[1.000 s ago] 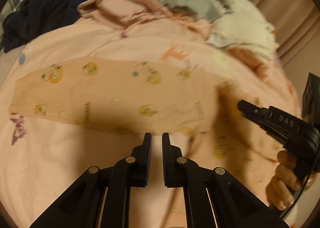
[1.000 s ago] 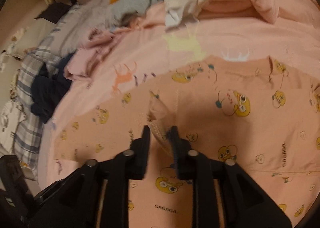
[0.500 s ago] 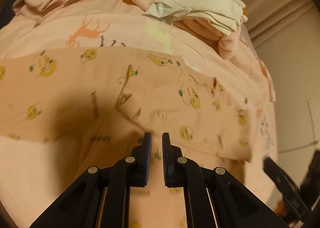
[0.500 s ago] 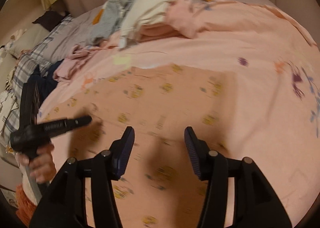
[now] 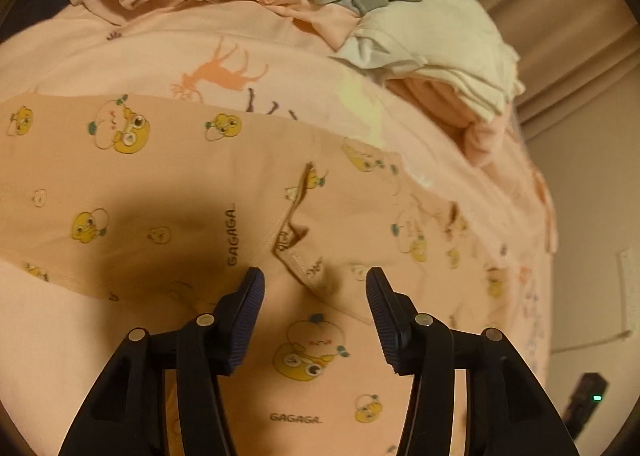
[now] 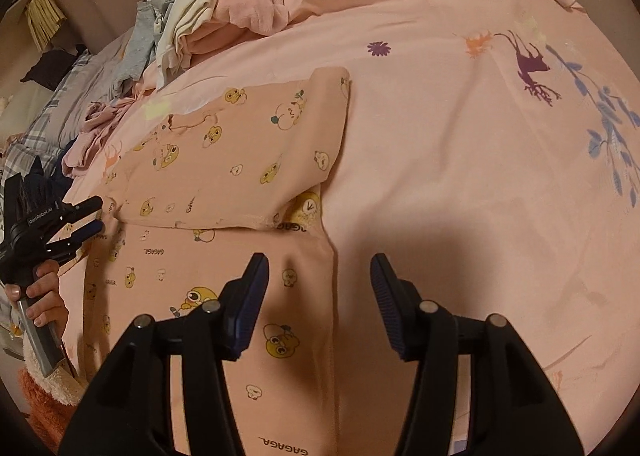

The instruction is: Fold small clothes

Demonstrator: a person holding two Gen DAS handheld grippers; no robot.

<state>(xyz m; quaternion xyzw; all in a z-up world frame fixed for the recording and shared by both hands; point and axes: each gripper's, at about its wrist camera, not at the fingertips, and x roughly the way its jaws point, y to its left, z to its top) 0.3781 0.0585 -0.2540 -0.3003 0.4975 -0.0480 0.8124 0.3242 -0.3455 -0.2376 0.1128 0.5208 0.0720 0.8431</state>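
A small peach garment printed with yellow ducks and "GAGAGA" lies flat on the pink bed sheet, with its sleeves folded across the body. My left gripper is open and empty, just above the garment near a small fold at the sleeve edge. It also shows at the left of the right wrist view, held in a hand. My right gripper is open and empty over the garment's right edge.
A heap of other clothes, white, grey and pink, lies at the far side of the bed. Dark clothes and a plaid cover lie at the left. The pink sheet stretches to the right.
Both grippers have opened. The right one let go of the sleeve it held a second ago and moved right; the left one swung right over the garment, and its jaws opened.
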